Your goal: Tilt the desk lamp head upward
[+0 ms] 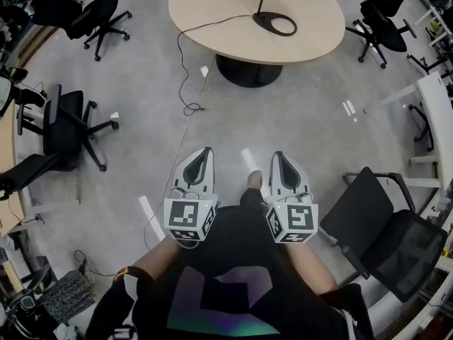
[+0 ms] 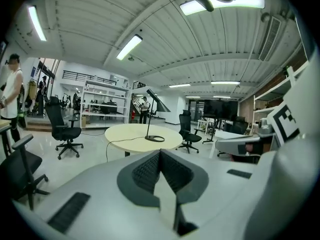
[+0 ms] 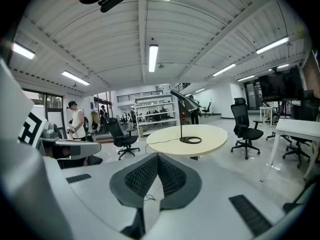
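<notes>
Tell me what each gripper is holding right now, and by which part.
Nothing is held. The left gripper and right gripper both have jaws together, empty; the desk lamp stands untouched on the round table ahead.

Desk lamp [image 1: 262, 18]: black, standing upright on round beige table [image 1: 212, 6], at 12 to 1 o'clock ahead in head view. Flat ring base [image 3: 182, 140], thin straight stem [image 3: 180, 118], cone head [image 3: 185, 100] sloping downward. Black cord [image 1: 212, 25] leaves base toward 9 o'clock and drops off table edge to floor.
</notes>
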The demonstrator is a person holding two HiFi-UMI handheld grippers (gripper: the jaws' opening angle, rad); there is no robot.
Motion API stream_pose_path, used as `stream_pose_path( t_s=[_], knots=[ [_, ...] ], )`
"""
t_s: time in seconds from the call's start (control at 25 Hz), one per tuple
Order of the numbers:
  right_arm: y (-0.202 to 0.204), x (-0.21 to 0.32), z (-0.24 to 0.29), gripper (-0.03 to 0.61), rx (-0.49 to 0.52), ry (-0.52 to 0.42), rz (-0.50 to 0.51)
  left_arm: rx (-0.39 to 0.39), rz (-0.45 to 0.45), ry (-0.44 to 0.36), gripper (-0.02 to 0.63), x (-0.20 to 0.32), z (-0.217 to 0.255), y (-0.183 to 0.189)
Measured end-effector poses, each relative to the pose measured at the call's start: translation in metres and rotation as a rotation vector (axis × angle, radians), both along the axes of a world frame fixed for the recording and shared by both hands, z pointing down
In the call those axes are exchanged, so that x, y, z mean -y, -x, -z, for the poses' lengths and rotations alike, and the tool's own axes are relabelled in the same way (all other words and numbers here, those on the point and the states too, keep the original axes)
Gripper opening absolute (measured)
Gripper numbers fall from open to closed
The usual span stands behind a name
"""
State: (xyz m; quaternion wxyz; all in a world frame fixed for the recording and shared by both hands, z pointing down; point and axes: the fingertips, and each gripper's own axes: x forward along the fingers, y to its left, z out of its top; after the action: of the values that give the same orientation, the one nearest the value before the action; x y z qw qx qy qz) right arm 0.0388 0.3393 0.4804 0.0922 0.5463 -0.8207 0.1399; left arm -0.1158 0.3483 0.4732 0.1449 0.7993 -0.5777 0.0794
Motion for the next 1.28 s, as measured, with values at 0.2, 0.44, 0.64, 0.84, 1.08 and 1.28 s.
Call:
stream_pose_path(
  t_s=[0.2, 0.44, 0.64, 0.84, 1.08, 1.28],
  knots=[
    [-0.056, 0.085, -0.003, 0.015, 0.009, -0.008, 0.049, 0.05, 0.041, 0.029, 0.046, 0.074, 0.001, -0.057],
    [-0.113, 0.149, -0.017, 0.015, 0.019, -0.023, 0.069, 0.089, 0.037, 0.064, 0.046, 0.128, -0.016, -0.117],
    [-0.146, 0.178, -0.013, 0.015, 0.049, -0.019, 0.049, 0.105, -0.003, 0.054, 0.046, 0.164, -0.01, -0.153],
    [-0.166, 0.199, -0.018, 0.015, 0.054, -0.004, 0.017, 0.103, -0.026, 0.056, 0.046, 0.191, -0.014, -0.169],
    [-0.175, 0.242, -0.022, 0.015, 0.03, 0.004, -0.03, 0.072, -0.095, 0.042, 0.046, 0.253, -0.02, -0.184],
    [-0.175, 0.293, -0.022, 0.015, 0.001, 0.015, -0.088, 0.034, -0.175, 0.034, 0.046, 0.322, -0.025, -0.193]
  ],
)
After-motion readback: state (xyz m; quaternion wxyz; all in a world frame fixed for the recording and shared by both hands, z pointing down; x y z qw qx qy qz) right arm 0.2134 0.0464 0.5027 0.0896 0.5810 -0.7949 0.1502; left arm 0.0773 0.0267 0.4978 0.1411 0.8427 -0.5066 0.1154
